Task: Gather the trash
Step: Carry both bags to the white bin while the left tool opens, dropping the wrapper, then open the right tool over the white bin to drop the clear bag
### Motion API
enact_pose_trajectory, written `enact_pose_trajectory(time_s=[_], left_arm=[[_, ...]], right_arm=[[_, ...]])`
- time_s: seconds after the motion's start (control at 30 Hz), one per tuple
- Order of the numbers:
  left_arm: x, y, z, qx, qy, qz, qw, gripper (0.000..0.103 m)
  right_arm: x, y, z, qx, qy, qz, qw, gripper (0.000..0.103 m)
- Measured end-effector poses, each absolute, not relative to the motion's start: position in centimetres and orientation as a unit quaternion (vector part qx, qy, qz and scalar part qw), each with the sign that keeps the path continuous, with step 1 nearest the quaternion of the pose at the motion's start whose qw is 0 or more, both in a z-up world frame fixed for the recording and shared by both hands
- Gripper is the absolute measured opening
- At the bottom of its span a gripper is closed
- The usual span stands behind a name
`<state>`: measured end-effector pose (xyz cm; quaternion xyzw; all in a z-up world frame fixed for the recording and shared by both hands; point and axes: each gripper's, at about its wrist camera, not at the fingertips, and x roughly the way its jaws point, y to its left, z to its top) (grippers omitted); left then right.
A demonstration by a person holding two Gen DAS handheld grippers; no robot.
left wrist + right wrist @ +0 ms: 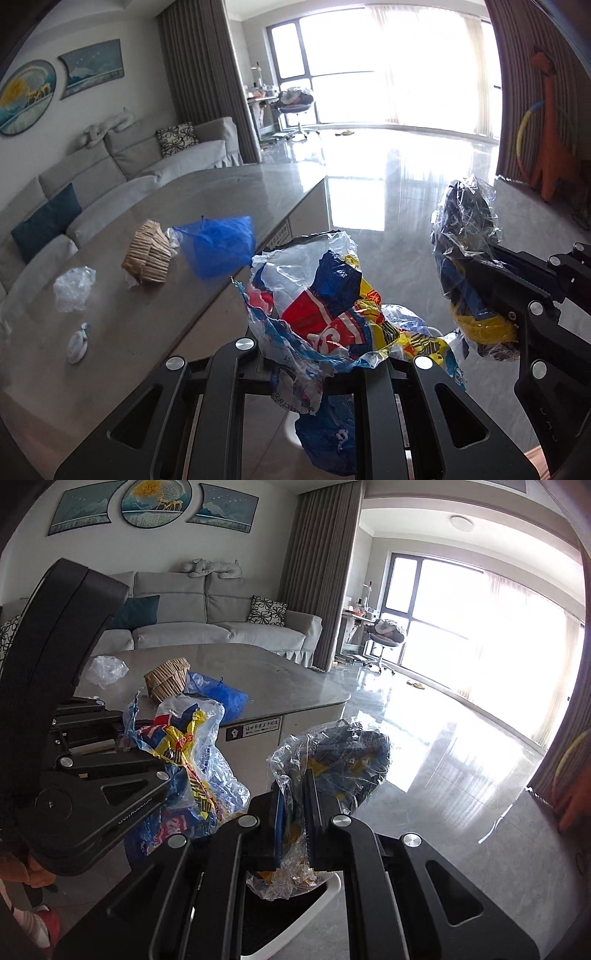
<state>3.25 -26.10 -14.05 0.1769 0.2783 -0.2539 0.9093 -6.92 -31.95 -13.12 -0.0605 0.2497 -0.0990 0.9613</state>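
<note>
My left gripper (314, 354) is shut on a crumpled red, blue and yellow plastic wrapper (325, 314), held in the air off the table's right edge; it also shows in the right wrist view (184, 746). My right gripper (295, 797) is shut on a crumpled clear and dark blue wrapper (340, 753), held over a white-rimmed bin (303, 919); this wrapper also shows in the left wrist view (465, 236). On the grey table (221, 192) lie a blue net bag (218, 247), a tan woven piece (147, 254), a clear crumpled plastic (72, 288) and a small white packet (77, 345).
A grey sofa (221, 620) stands behind the table. The glossy floor (388, 177) stretches to bright windows. An orange dinosaur toy (550, 140) stands at the far right. A swivel chair (295, 107) stands by the window.
</note>
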Motion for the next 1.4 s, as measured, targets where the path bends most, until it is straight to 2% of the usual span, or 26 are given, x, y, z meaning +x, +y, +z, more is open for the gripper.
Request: enact_pose_trajectory(time_s=[0.53, 0.57, 0.63, 0.67, 0.7, 1.07, 1.4], left_arm=[[4.2, -30.1, -18.3, 0.208, 0.302, -0.271, 0.890, 0.017], [4.2, -30.4, -18.6, 0.211, 0.308, -0.276, 0.886, 0.019], [5.0, -31.0, -19.4, 0.226, 0.330, -0.286, 0.871, 0.051], [5.1, -31.3, -19.8, 0.237, 0.335, -0.284, 0.866, 0.092], [5.0, -31.4, -20.1, 0.245, 0.330, -0.278, 0.868, 0.100], [4.0, -30.4, -19.1, 0.259, 0.292, -0.261, 0.883, 0.100], [6.1, -24.7, -16.3, 0.234, 0.283, -0.203, 0.908, 0.100]], right_arm=[[-5.7, -34.6, -16.4, -0.036, 0.289, -0.099, 0.951, 0.010], [-5.6, -34.7, -16.5, -0.035, 0.289, -0.098, 0.952, 0.010], [-4.6, -35.0, -16.2, -0.040, 0.291, -0.101, 0.950, 0.010], [-4.2, -35.2, -15.9, -0.040, 0.292, -0.100, 0.950, 0.010], [-3.9, -35.3, -15.9, -0.039, 0.294, -0.099, 0.950, 0.010], [-4.1, -35.3, -15.8, -0.041, 0.293, -0.095, 0.951, 0.011], [-3.3, -34.2, -17.4, -0.056, 0.307, -0.073, 0.947, 0.011]])
